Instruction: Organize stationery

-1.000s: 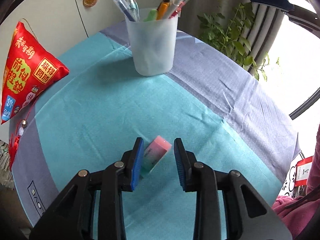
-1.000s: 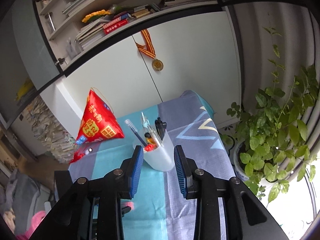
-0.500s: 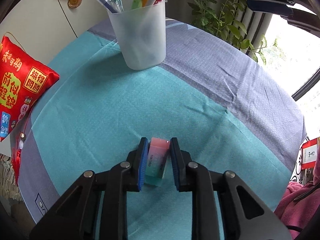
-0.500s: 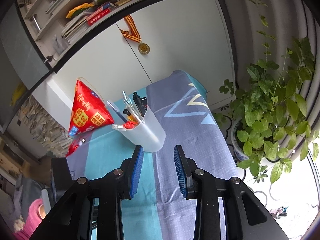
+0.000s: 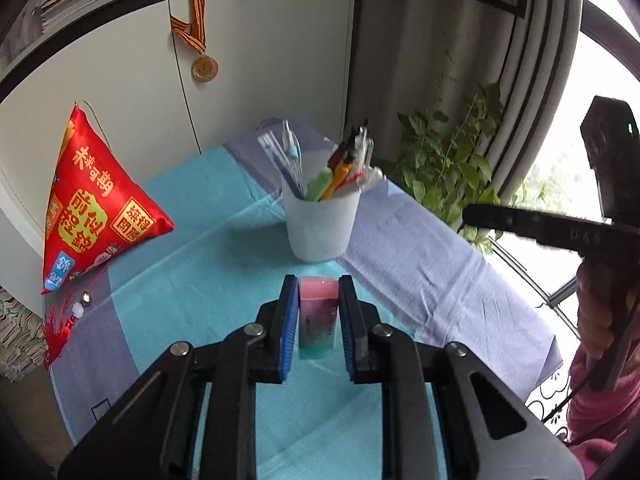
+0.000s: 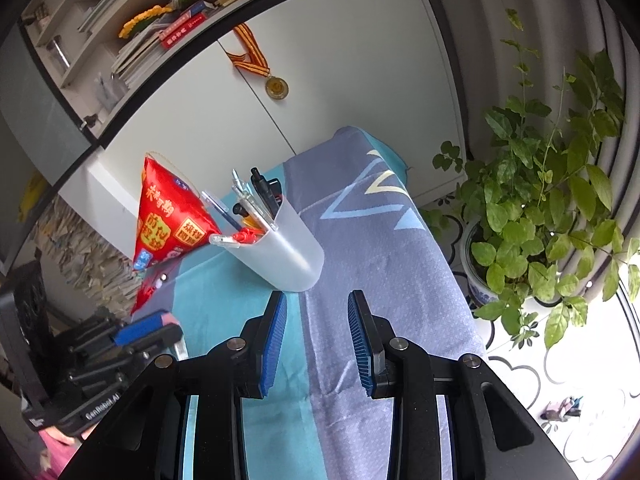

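Observation:
My left gripper [image 5: 318, 300] is shut on a pink-to-teal eraser [image 5: 317, 322] and holds it above the teal tablecloth, just short of a frosted white pen cup [image 5: 320, 226] holding several pens. My right gripper [image 6: 317, 320] is open and empty, hovering over the cloth just in front of the same pen cup [image 6: 286, 256]. The left gripper also shows at the lower left of the right wrist view [image 6: 146, 330], and the right gripper's body shows at the right edge of the left wrist view.
A red triangular cushion [image 5: 90, 204] lies at the table's back left, also in the right wrist view [image 6: 168, 220]. White cabinet doors with a hanging medal [image 5: 205, 68] stand behind. A potted plant [image 6: 540, 208] stands on the floor right of the table.
My left gripper closed on the eraser and lifted it off the cloth, tilting up toward the cup. My right gripper came lower and closer to the pen cup.

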